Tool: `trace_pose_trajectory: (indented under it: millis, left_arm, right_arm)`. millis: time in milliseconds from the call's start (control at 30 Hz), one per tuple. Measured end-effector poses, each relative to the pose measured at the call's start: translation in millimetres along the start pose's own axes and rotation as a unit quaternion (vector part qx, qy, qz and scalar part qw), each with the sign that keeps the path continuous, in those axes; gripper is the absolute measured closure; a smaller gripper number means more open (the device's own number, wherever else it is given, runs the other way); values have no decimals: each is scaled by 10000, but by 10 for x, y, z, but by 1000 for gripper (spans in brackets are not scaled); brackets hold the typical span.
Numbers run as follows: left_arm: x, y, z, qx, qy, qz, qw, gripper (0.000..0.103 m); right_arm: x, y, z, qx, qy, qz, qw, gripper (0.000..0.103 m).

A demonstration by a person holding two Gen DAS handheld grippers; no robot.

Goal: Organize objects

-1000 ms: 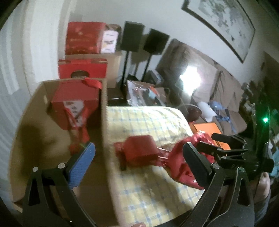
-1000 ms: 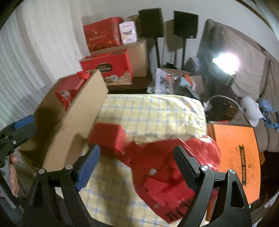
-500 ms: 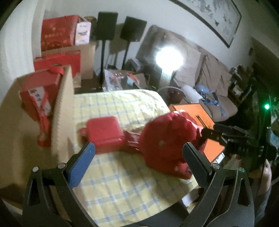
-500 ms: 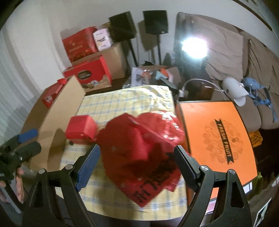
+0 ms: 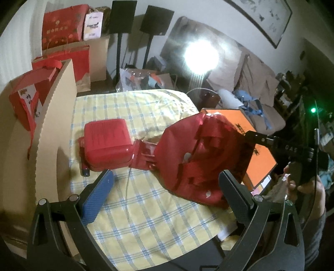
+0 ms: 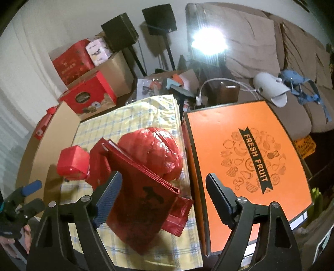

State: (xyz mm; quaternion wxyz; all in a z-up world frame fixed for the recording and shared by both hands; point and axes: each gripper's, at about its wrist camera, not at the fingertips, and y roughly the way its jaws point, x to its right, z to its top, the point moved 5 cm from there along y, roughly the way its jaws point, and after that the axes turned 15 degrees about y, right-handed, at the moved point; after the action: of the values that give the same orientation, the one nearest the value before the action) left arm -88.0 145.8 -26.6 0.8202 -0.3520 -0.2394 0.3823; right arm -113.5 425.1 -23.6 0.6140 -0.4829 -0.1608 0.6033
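Observation:
A crumpled red plastic bag lies on the yellow checked cloth, with flat red packets against it. A red lidded box sits to its left, close to the open cardboard box, which holds a red gift box. My left gripper is open and empty just in front of the red box and bag. My right gripper is open and empty, over the bag's right side and the table's edge; the bag and red box show there too.
An orange "Fresh Fruit" box lies right of the cloth. Red gift boxes, cardboard cartons and two black speakers stand behind the table. A sofa and a bright lamp are at the back right.
Both grippers have pulled back and swung right, away from the cardboard box. The red bag has dropped from its raised position and now rests on the cloth. Both grippers stay open.

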Motion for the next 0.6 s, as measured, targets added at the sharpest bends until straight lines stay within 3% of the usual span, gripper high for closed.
trace_pose_trajectory:
  millis: [100,333,600]
  left_arm:
    - [-22,51,-16,-40,-101,-62,9999,3]
    - [-64,144,-20,-137,-289,-108,9994,3]
    - [-149,203,-61,-296,-724,-439,9960,3]
  right_arm:
    - [34,61,-13,-102,77,109,9999,23]
    - [-36,91,-90,-378,50,549,9978,47]
    - [-281,-62,-297,-564,-264,1121,9917,59]
